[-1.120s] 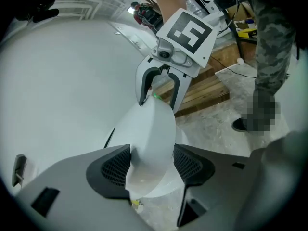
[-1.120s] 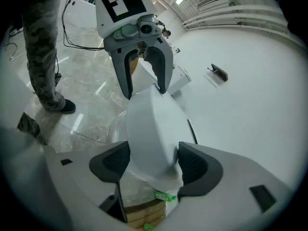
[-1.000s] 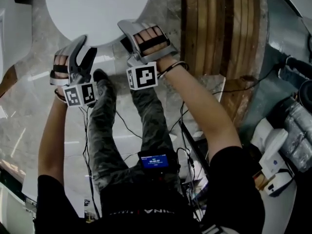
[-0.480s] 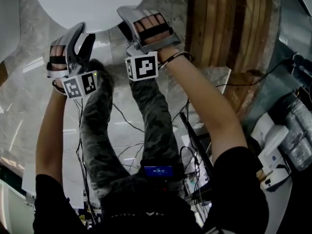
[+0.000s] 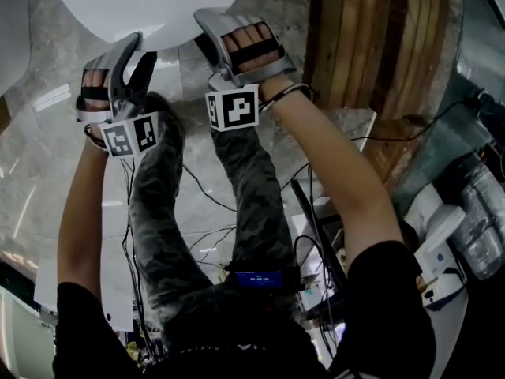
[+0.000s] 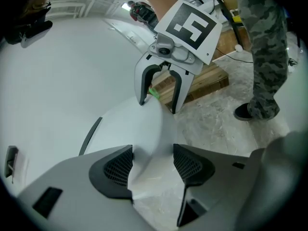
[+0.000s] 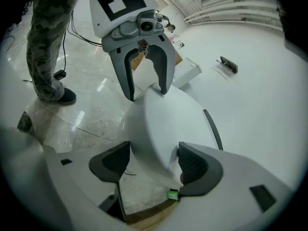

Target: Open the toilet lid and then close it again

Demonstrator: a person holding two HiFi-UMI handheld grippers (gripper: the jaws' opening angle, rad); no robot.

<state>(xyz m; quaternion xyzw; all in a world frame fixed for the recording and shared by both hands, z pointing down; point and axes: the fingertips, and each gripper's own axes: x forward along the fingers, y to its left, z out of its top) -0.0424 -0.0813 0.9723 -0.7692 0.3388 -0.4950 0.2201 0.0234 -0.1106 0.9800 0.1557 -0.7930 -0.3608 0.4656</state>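
Toilet lid [image 5: 150, 2] — white oval at the top left of the head view, lying flat or close to it over the bowl. Dark seam along its side in both gripper views.

Left gripper [image 6: 153, 167]: at the lid's front edge, lower left of the oval. Jaws wide apart, rim between them, pads not seen pressing, nothing held.

Right gripper [image 7: 154, 167]: at the same edge, just beside the left. Jaws equally wide, straddling the rim, no grip.

Status, as a judgement: lid down, so either not yet raised or already lowered — not decidable from these views. Remaining at most: lift to upright, then bring back down. Remaining at least: withdraw both grippers from the rim.
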